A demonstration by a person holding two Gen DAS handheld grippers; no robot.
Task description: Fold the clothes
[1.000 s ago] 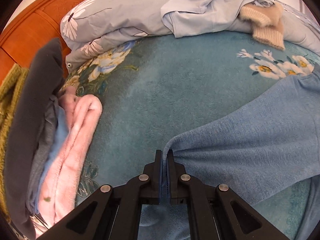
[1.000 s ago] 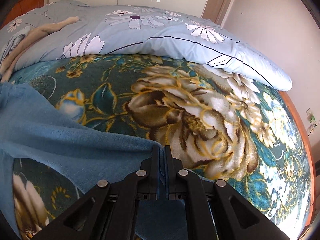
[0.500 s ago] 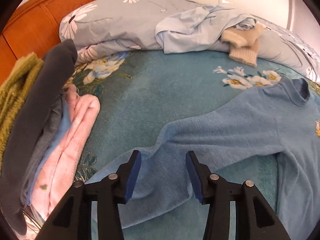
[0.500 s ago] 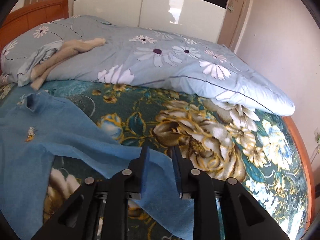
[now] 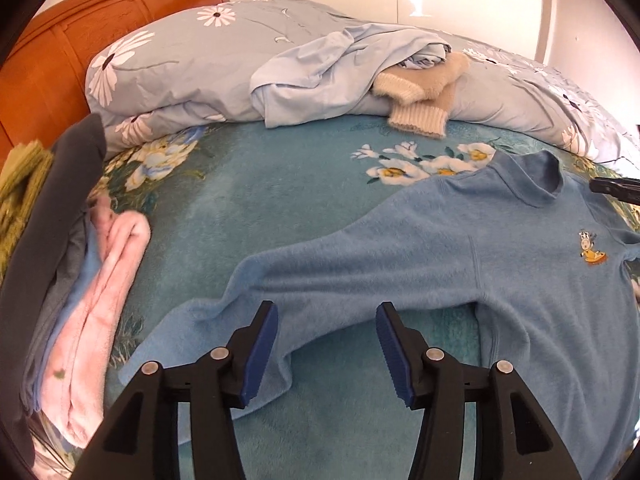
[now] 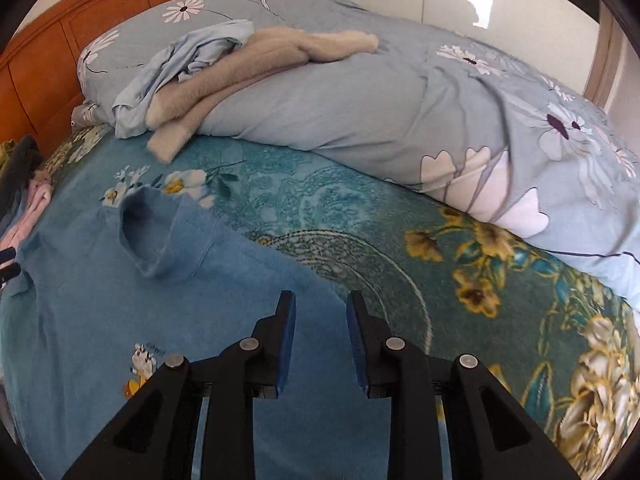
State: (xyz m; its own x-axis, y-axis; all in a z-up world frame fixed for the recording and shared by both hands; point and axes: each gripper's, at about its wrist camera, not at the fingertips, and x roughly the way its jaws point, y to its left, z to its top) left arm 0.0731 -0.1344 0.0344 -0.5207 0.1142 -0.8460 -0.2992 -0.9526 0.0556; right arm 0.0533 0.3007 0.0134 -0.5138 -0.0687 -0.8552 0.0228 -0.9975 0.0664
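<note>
Spread across the bed, the teal flowered blanket (image 5: 248,208) is serving as our folding surface, and the blue sweater (image 5: 460,248) is lying flat on it, chest up, with its collar toward the rolled daisy duvet (image 6: 360,112) along the far side. Everything else we are placing against that sweater.

What is changing is the grip. A second ago both grippers were pinching sweater cloth; now both are letting go. The left gripper (image 5: 326,344) is hovering with its jaws spread wide over the sweater's outstretched sleeve, the pads clear of the cloth, and those jaws have just been opening. The right gripper (image 6: 320,342) is also parting, more narrowly, with nothing pinched between its pads; it is now looking down at the sweater's chest just below the collar, where earlier it was out at the far sleeve.

We are reading this as the spreading-out being finished: the sweater is lying smooth and released, so the folding itself is not yet begun. Beyond the sleeve end, a stack of folded garments (image 5: 92,300) is sitting beside the headboard, while a beige sweater (image 5: 420,92) is waiting on the duvet.
</note>
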